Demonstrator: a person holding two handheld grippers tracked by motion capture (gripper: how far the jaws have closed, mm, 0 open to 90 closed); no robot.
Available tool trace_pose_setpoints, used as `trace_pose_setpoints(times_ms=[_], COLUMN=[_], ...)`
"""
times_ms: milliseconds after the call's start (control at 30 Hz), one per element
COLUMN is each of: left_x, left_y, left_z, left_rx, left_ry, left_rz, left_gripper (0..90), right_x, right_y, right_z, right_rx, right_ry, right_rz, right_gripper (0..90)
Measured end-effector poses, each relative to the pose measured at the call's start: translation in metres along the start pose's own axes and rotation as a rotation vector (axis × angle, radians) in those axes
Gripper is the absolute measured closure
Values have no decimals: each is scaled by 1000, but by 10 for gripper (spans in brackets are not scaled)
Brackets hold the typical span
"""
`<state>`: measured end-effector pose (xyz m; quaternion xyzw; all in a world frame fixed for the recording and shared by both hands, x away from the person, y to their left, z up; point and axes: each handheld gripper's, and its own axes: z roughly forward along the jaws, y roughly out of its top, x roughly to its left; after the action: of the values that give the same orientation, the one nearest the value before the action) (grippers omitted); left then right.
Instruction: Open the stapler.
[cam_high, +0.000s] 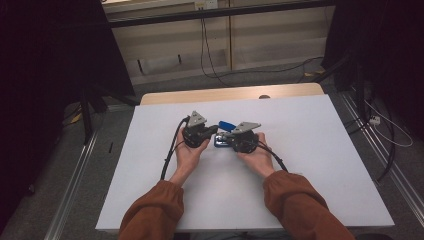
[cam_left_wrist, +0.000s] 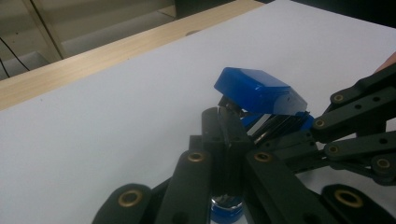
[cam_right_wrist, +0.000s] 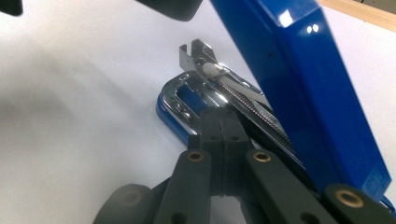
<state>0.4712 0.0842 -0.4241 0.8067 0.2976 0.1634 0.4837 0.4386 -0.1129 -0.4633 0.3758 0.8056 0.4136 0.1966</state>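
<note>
Both grippers (cam_high: 214, 132) (cam_high: 226, 135) pressed together at the blue stapler (cam_left_wrist: 258, 90), lid raised, chrome magazine (cam_right_wrist: 224, 88) exposed.

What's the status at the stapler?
Both tools shut, left tool and right tool meeting at blue stapler. Stapler lid up, magazine exposed. White table, nothing blocking.

No writing, label, brand mark, number or sign can be read anywhere. The blue stapler (cam_right_wrist: 299, 84) has a plain glossy top with only light glints on it, and its metal parts carry no legible stamp. The white desk (cam_high: 310, 150) is blank.
</note>
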Motion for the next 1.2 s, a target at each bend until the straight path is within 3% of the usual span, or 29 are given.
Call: trace_pose_setpoints(times_ms=[333, 767, 1033, 1200], left_x=[-1, 0, -1, 1], left_y=[3, 3, 3, 2], left_z=[1, 1, 1, 2], left_rx=[-20, -18, -21, -16], left_ry=[-3, -5, -6, 1], left_rz=[-1, -5, -7, -2], left_gripper=[900, 900, 900, 900], right_x=[-2, 0, 10, 11], right_y=[0, 0, 10, 12], right_z=[0, -1, -7, -5], right_rx=[-1, -5, -99, -128], right_ry=[17, 5, -20, -35], right_rz=[20, -1, -30, -18], right_gripper=[900, 900, 900, 900])
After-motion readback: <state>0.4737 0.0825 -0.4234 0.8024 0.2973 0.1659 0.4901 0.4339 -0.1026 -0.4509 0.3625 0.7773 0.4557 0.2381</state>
